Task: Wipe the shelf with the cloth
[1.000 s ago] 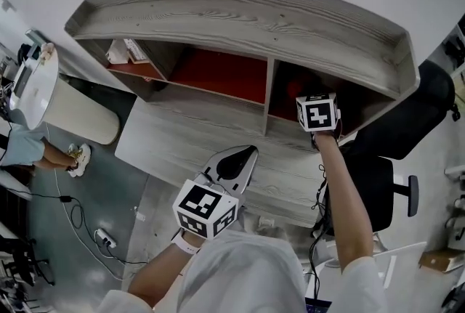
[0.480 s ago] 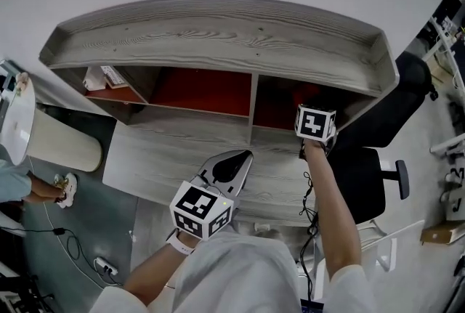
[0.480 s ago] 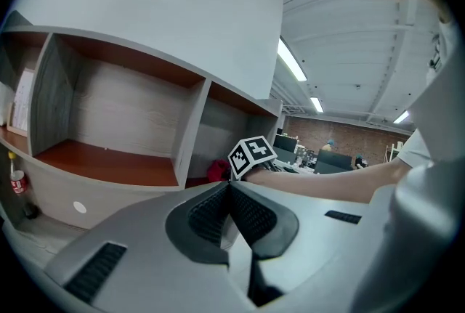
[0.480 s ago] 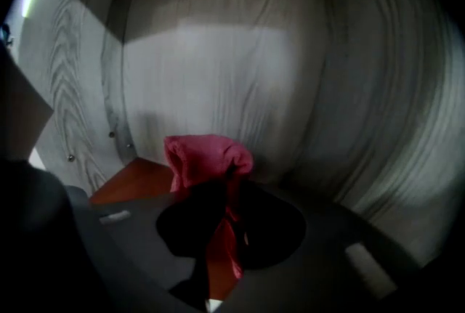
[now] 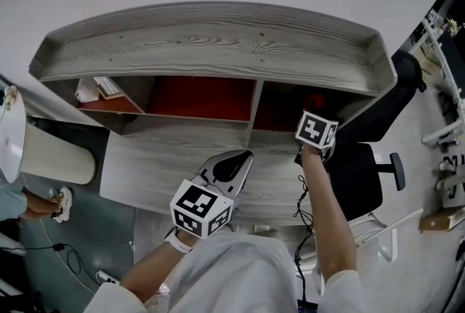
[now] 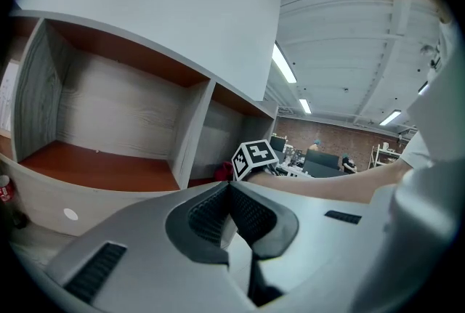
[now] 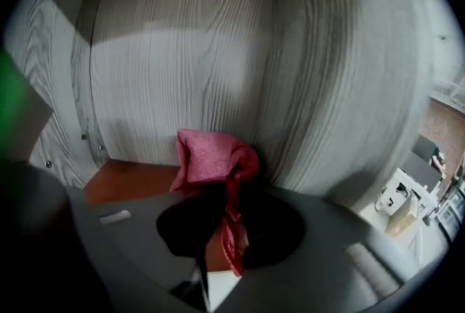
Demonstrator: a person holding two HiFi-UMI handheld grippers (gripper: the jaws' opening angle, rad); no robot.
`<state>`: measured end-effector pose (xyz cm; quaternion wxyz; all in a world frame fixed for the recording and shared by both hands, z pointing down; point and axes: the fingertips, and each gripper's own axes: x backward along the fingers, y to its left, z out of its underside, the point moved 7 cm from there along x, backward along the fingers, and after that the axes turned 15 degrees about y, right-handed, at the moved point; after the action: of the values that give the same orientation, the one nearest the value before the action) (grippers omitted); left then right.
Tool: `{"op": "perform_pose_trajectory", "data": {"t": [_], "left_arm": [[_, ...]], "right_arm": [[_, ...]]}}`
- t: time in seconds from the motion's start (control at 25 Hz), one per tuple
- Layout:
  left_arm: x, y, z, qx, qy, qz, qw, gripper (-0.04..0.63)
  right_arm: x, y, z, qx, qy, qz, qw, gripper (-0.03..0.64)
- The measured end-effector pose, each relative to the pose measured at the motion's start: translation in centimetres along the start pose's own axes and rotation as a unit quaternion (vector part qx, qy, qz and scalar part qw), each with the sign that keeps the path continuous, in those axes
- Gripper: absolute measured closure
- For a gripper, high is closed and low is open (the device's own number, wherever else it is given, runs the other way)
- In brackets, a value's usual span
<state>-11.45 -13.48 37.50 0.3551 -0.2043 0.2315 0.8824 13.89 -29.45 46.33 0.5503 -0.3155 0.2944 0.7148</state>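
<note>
A grey wood-grain shelf (image 5: pixel 211 35) stands on the back of a matching table (image 5: pixel 167 159). Its top board has a low raised rim. Below it, upright dividers split it into three compartments with red-brown floors, the middle one (image 5: pixel 200 97) being the widest. Papers (image 5: pixel 98 88) lie in the left compartment. In the right compartment a red cloth (image 7: pixel 211 155) is bunched near the back right corner, pinched in the right hand-held gripper (image 7: pixel 224 204). Whether it touches the floor cannot be told.
</note>
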Motion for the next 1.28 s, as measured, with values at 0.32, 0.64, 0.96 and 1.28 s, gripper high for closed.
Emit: {"op": "perform_pose_trajectory", "data": {"t": [0.32,0.64,0.96,1.28], "left_arm": [[-0.3,0.3,0.5,-0.011,0.008,0.028,0.9995,0.589],[-0.7,-0.6,0.5,-0.019,0.011,0.044,0.9988,0.589],[-0.1,0.1,0.5,-0.015,0.008,0.035,0.9992,0.589],[1.1,2.0,1.4,-0.002,0.010,0.015,0.9998,0.589]], "right_arm": [[1.7,-0.9,2.4,-0.012,-0.002,0.017,1.000,0.545],[2.3,0.8,3.9,0.107,-0.001,0.009,0.994,0.545],[3.0,4.9,4.4,0.145,-0.009,-0.072,0.987,0.548],[3.6,8.6,4.4,0.193,-0.009,-0.170,0.966,0.549]]}}
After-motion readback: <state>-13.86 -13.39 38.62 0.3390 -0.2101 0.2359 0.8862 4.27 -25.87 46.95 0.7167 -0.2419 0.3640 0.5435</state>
